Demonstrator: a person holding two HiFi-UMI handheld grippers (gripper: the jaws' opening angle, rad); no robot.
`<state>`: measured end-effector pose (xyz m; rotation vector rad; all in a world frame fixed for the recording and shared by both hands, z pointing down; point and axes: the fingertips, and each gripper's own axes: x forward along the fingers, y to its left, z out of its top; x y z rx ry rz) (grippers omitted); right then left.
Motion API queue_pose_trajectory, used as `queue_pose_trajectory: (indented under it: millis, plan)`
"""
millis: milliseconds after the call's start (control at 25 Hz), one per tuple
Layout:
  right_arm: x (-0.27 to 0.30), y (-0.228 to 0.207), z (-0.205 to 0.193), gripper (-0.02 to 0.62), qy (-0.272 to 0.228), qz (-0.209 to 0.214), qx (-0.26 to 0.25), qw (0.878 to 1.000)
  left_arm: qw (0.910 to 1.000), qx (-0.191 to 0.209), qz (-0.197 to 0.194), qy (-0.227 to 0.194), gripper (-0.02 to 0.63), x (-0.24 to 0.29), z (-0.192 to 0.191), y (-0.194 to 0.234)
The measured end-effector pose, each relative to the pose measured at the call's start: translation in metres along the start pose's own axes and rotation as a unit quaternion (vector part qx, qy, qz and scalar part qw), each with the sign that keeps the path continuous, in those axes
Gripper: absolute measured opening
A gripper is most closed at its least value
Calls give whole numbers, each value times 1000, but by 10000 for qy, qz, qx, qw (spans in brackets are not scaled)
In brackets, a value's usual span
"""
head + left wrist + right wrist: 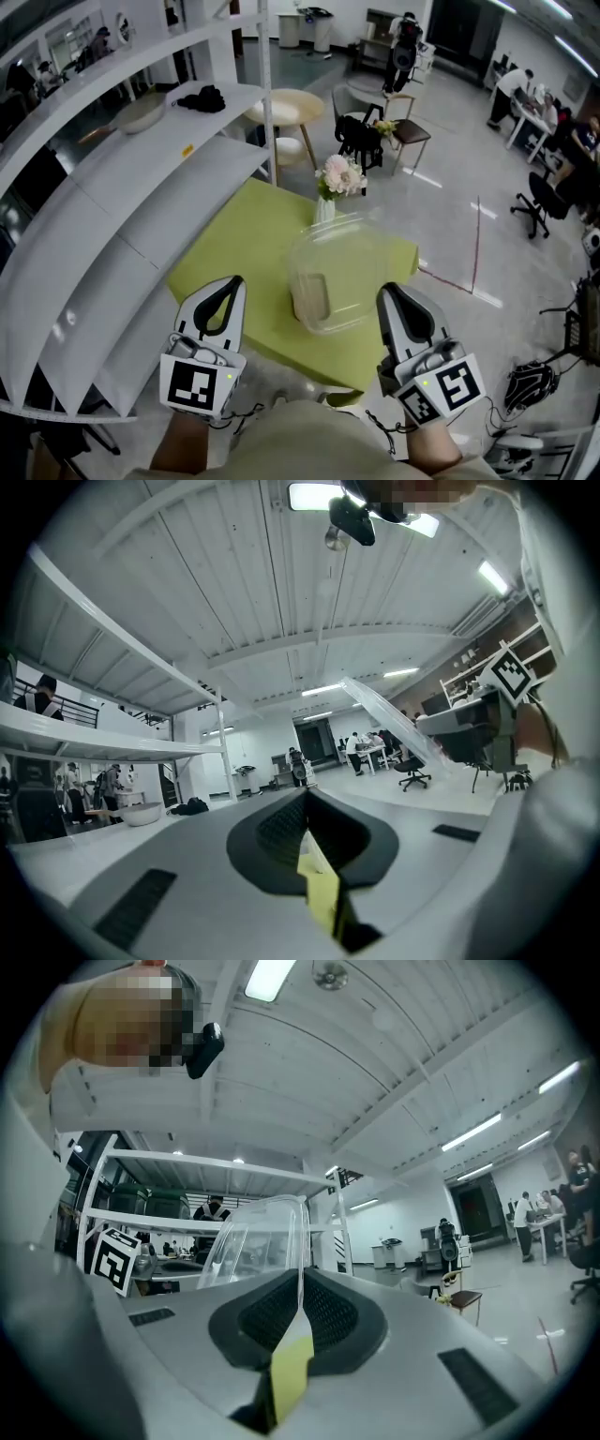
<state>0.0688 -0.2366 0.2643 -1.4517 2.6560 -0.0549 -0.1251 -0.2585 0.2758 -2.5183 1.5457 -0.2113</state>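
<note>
Head cam: steeply down over table (234,244), left gripper (228,284) and right gripper (389,292) close at the bottom edge. Gripper cams: along own jaws, tilted up to the ceiling (234,574), facing each other. All three share the tub (333,272) (389,719) (253,1232).

The jaws pinch the thin edge of a clear container (251,1241).

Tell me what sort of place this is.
Probably an open-plan office or lab workspace: people at desks, a rolling office chair, and long white shelving beside a green table. A clear container is there too.
</note>
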Motion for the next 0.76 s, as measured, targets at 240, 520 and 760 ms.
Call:
queue_pose_trajectory:
  millis: [240, 520, 760]
  plan:
    - [-5, 1, -9, 25, 124, 27, 51, 9999, 9999, -45, -44, 132, 6, -6, -8, -9]
    - [2, -4, -17, 25, 181, 30, 142, 9997, 9998, -23, -41, 183, 6, -5, -11, -10]
    - [4, -3, -17, 25, 168, 32, 140, 9998, 9998, 15, -14, 176, 6, -5, -9, -8]
